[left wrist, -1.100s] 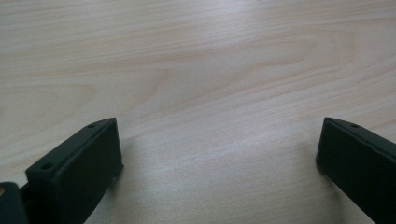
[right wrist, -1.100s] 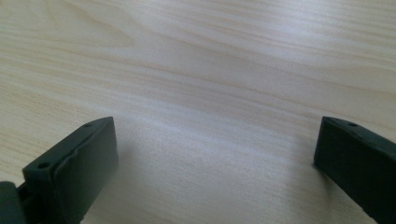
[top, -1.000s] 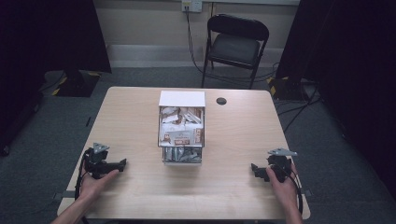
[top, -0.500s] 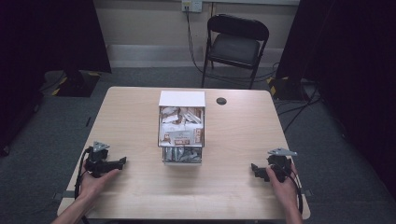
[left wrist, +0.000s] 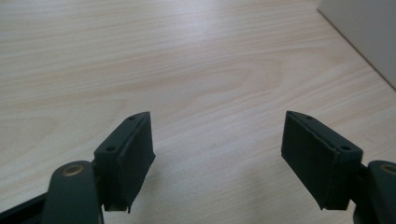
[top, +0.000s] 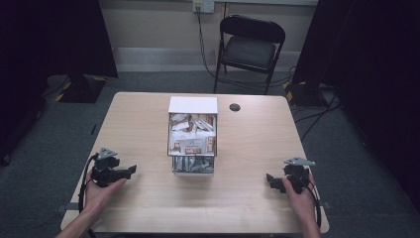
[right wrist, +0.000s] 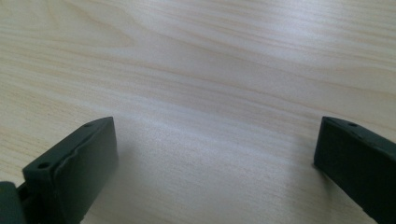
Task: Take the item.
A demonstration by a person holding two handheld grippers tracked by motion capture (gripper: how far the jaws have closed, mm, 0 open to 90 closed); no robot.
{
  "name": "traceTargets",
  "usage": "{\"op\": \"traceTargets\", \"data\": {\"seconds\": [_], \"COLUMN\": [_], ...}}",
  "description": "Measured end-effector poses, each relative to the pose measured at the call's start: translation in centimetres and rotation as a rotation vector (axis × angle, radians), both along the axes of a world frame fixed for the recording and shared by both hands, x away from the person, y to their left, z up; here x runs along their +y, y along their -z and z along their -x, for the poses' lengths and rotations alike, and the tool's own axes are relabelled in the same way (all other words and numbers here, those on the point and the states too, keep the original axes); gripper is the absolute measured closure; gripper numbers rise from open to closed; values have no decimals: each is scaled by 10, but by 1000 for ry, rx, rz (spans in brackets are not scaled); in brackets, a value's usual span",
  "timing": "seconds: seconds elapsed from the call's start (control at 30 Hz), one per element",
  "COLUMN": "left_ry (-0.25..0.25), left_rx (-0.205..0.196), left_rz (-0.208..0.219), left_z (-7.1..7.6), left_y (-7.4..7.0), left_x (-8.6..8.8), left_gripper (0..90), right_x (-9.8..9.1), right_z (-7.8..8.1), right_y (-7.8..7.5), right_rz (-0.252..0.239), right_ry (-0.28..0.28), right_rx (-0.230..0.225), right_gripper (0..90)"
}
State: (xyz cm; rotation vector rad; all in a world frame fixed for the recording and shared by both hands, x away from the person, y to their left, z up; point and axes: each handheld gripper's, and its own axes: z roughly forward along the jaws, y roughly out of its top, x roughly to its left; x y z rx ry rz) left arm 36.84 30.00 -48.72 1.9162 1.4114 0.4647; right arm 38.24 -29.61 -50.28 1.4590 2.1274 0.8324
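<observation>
My left hand-held gripper [top: 130,170] rests low over the desk [top: 257,148], its jaws spread apart with only bare wood between them in the left gripper view [left wrist: 217,154]; they have just been closing somewhat and hold nothing. My right hand-held gripper [top: 270,179] sits at the opposite side, jaws spread wider still, again over bare wood in the right gripper view [right wrist: 215,163], pinching nothing. The clear box of snack packets [top: 192,144], with its white lid [top: 193,104] folded back at the far end, stands between the two hand-held grippers and somewhat ahead of them, apart from both. Its pale wall [left wrist: 369,32] appears ahead and to the right of my left jaws.
</observation>
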Motion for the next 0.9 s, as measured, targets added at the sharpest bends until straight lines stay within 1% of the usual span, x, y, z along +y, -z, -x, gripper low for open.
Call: {"op": "traceTargets", "data": {"seconds": [0.03,0.07,0.17,0.2,0.27,0.3,0.4,0.47,0.5,0.53,0.57,0.67,0.73,0.77,0.83,0.9], "left_ry": [7,11,31,33,40,47,50,63,58,58,57,68,76,83,96,107], "left_rx": [4,-1,-16,-22,-24,-24,-30,-36,-43,-43,-42,-28,-36,-38,-60,-88], "left_rz": [9,16,38,34,33,51,55,74,79,79,103,126,135,139,138,123], "left_z": [0,1,3,4,4,5,6,7,9,9,9,10,12,12,14,16], "left_y": [-2,-4,-9,-11,-12,-14,-17,-19,-21,-21,-22,-24,-26,-27,-31,-37], "left_x": [-1,-1,-2,-2,-3,-3,-4,-3,-3,-3,-3,-2,-3,-3,-5,-7], "left_gripper": [259,277,294,308,307,312,306,306,313,315,324,330,340,368,370,370], "right_x": [0,0,0,0,0,0,0,0,0,0,0,0,0,0,0,0], "right_z": [0,0,0,0,0,0,0,0,0,0,0,0,0,0,0,0], "right_y": [0,0,0,0,0,0,0,0,0,0,0,0,0,0,0,0], "right_rz": [0,0,0,0,0,0,0,0,0,0,0,0,0,-1,0,0], "right_ry": [0,0,0,1,0,0,0,0,0,0,1,-1,0,1,0,0], "right_rx": [0,0,0,0,0,0,0,0,0,0,0,0,0,0,0,0], "right_gripper": [0,0,0,0,0,0,0,0,0,0,0,0,0,0,0,0]}}
